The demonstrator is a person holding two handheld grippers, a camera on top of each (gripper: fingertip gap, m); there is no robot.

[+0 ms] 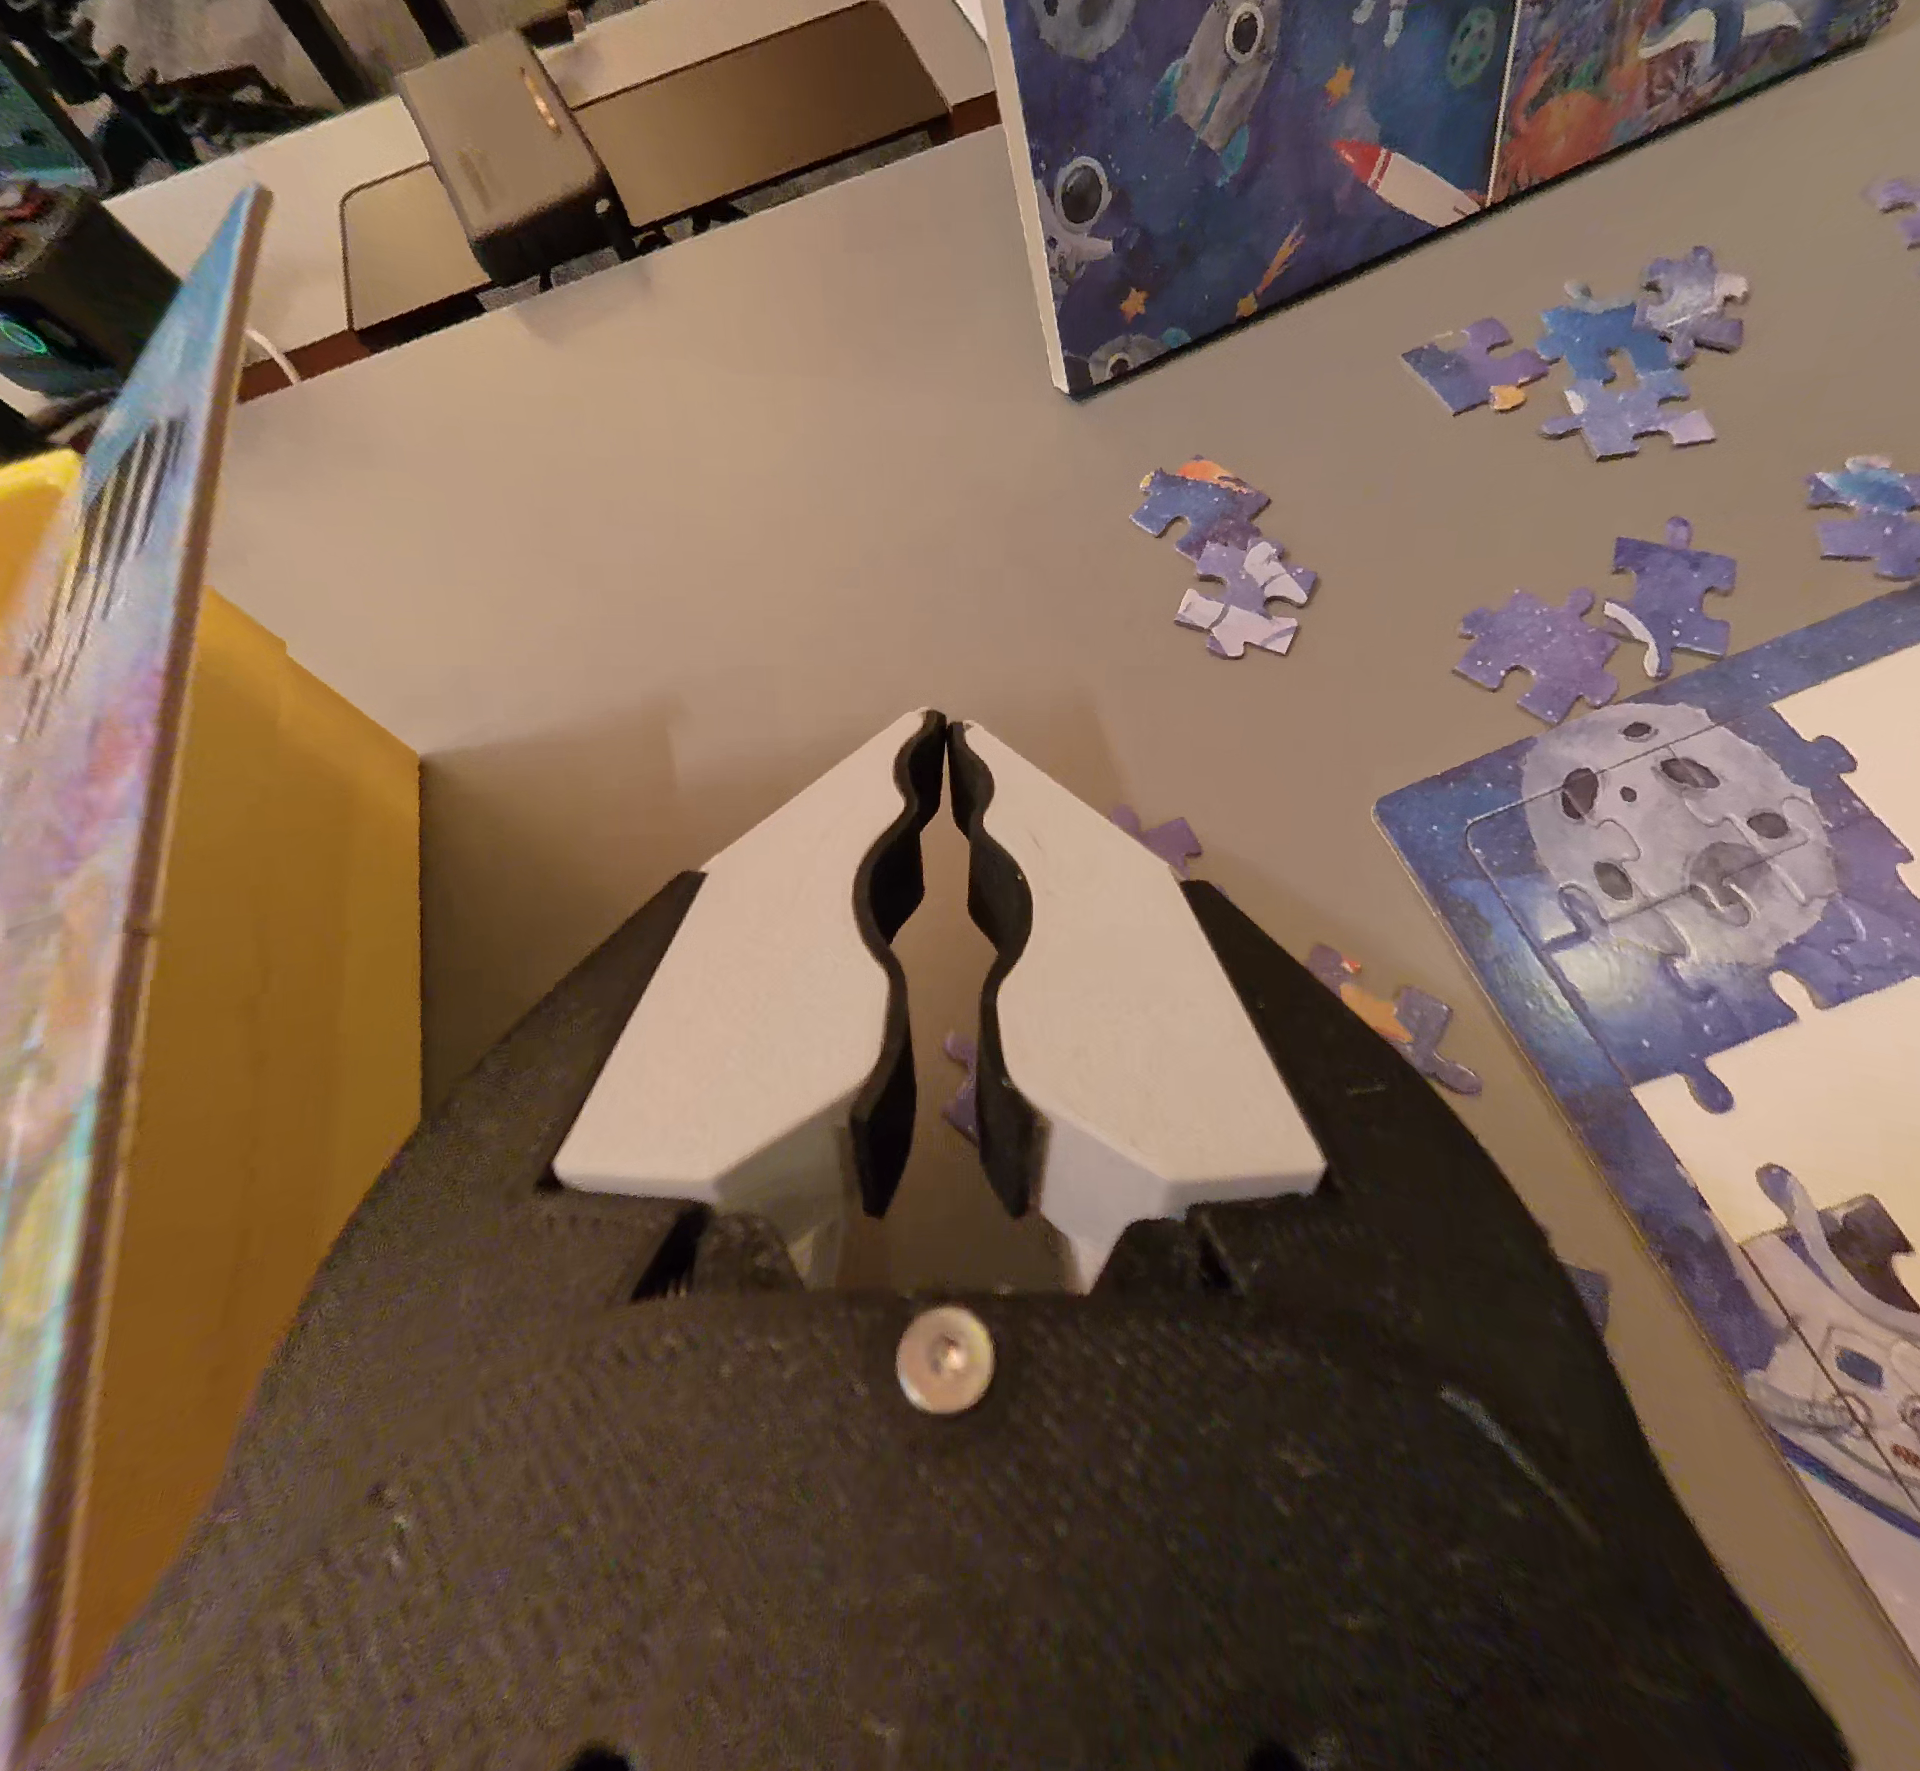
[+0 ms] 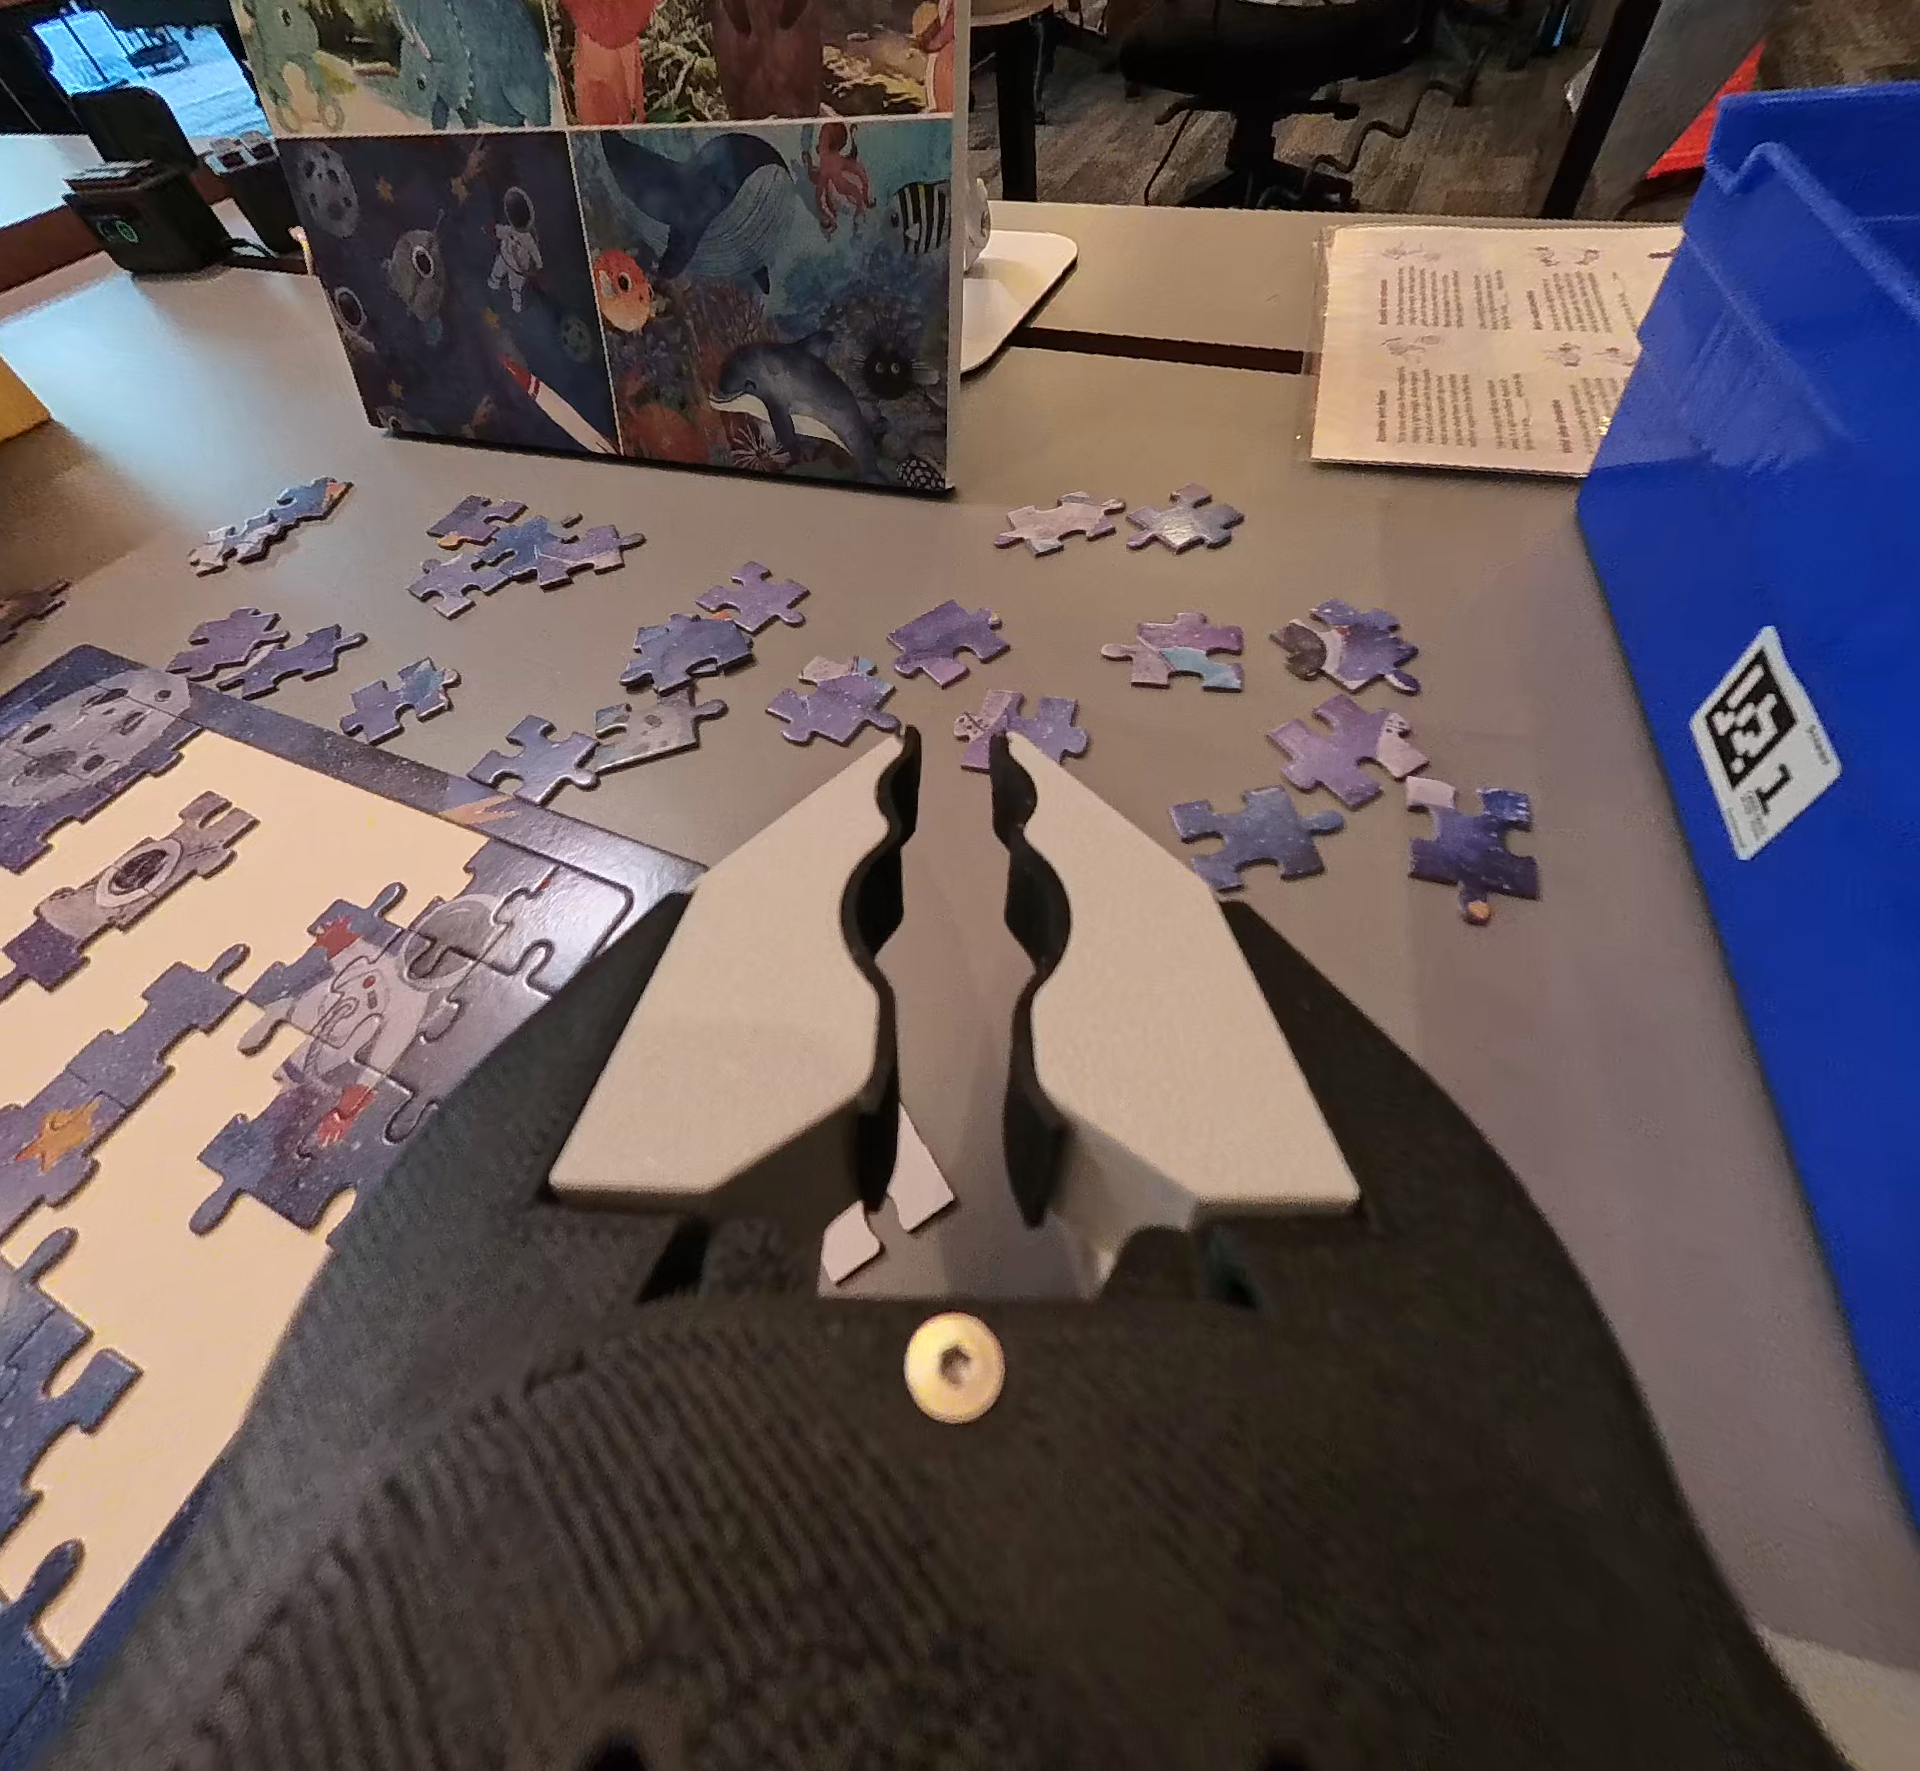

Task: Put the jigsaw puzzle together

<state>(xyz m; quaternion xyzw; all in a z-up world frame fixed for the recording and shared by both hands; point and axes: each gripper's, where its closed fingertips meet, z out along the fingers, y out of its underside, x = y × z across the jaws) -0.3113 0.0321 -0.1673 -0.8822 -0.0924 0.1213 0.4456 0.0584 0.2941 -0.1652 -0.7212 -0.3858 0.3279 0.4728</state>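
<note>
Light: dim, warm indoor.
Shadows: soft on the table.
Glare: faint sheen on the blue bin.
Blur: near card smeared.
Edges: wide-angle bending.

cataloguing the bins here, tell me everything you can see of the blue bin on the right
The blue bin stands upright on the grey table at the right edge of the right wrist view, cut off by the frame. It looks like glossy moulded plastic with a stepped rim. A white sticker with a black square code sits tilted on its near wall. Its inside is hidden. Nothing but the table touches it.
</note>
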